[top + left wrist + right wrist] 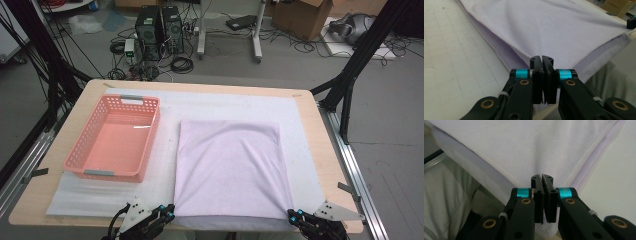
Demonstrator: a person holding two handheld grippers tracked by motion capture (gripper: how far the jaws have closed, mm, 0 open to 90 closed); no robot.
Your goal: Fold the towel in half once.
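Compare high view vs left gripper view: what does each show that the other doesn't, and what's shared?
High view: the pink basket left of the lilac cloth, the whole cloth laid flat on the white mat, the wooden table edge, and the computer towers and cables on the floor beyond.

Left gripper view: the left claw close up, jaws shut on the cloth's near corner, with the stitched hem and doubled layers plain.

Both: the cloth, the mat, and both claws at the cloth's near corners; the right claw is a small dark tip in the left gripper view.
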